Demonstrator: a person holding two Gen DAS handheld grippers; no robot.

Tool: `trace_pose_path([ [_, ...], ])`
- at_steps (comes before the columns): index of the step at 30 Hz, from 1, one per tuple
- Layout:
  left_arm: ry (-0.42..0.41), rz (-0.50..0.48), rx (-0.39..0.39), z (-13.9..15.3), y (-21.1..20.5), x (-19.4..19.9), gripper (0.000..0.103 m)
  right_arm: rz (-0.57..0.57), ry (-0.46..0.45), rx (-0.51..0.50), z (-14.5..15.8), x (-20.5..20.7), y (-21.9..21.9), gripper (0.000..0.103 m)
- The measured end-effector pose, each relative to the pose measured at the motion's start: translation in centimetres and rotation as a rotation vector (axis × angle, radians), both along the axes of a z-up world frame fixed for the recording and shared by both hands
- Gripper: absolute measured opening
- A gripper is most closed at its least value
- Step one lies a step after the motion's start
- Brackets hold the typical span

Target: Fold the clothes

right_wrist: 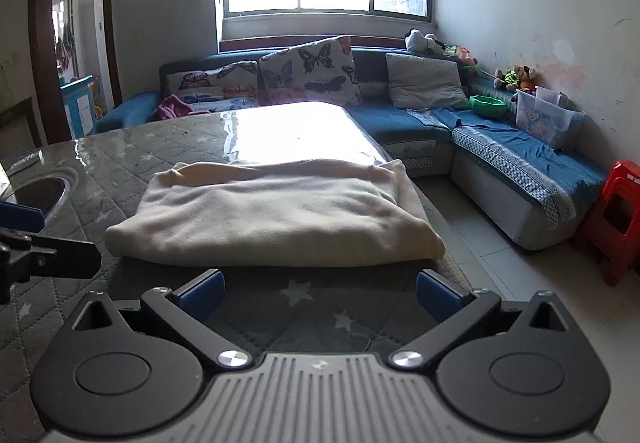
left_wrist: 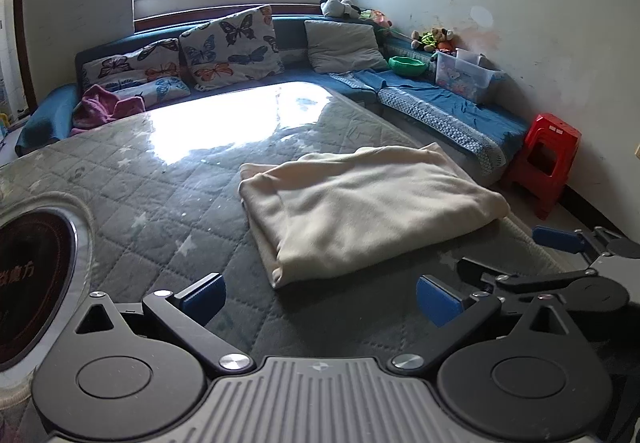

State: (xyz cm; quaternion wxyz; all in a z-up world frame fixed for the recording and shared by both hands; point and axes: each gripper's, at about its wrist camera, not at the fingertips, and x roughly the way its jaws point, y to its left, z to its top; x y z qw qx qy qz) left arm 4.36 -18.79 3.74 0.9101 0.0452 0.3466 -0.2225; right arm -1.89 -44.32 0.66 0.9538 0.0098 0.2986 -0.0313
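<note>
A cream garment (left_wrist: 360,211) lies folded into a thick rectangle on the grey quilted table (left_wrist: 168,211), near its right edge. In the left wrist view my left gripper (left_wrist: 320,297) is open, short of the garment's near left corner, with nothing between its blue pads. The right gripper's fingers (left_wrist: 560,239) show at the right of that view. In the right wrist view the folded garment (right_wrist: 272,215) lies straight ahead, and my right gripper (right_wrist: 320,293) is open just before its near edge. The left gripper's finger (right_wrist: 20,215) shows at the left edge.
A round inset burner (left_wrist: 32,275) sits in the table at the left. A blue corner sofa (left_wrist: 452,111) with butterfly cushions, a grey cushion, a green bowl, a clear box and toys runs behind and right. A red stool (left_wrist: 548,163) stands on the tiled floor.
</note>
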Motion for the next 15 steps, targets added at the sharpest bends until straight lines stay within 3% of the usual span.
trace_pose_path([
  [7, 0.000, 0.013, 0.002, -0.4, 0.5, -0.8, 0.103, -0.021, 0.019, -0.043, 0.5, -1.0, 1.0, 0.103],
  [15, 0.004, 0.024, 0.002, -0.8, 1.1, -1.7, 0.103, -0.037, 0.030, -0.013, 0.6, -2.1, 1.4, 0.103],
])
